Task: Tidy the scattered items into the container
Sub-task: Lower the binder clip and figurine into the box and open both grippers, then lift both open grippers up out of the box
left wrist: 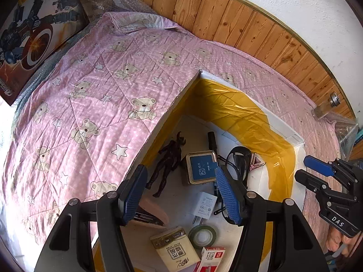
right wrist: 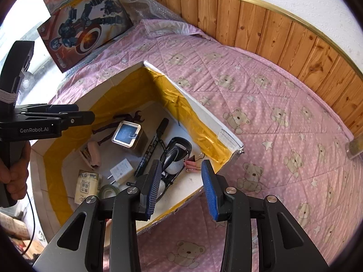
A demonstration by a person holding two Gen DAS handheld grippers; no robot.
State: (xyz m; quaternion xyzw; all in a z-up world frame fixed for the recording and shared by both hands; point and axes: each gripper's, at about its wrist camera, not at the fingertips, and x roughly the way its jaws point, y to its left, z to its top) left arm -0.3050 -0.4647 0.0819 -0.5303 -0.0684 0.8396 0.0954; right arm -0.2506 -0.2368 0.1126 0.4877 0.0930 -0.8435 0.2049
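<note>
Hovering over box (left wrist: pixel 281 156), L gripper (left wrist: pixel 181 195) & R gripper (right wrist: pixel 180 189) were noted w/ jaws apart, nothing held; items seen inside.

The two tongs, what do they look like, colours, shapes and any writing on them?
Both are black handheld tools. The left tongs and right tongs each carry two flat fingers faced with ribbed blue pads, mounted on black triangular brackets with silver rivets. White lettering reads "GenRobot.AI" on the side of the left tool and "DAS" on the right. A thin black cable hangs below the left handle. No sleeves show.
</note>
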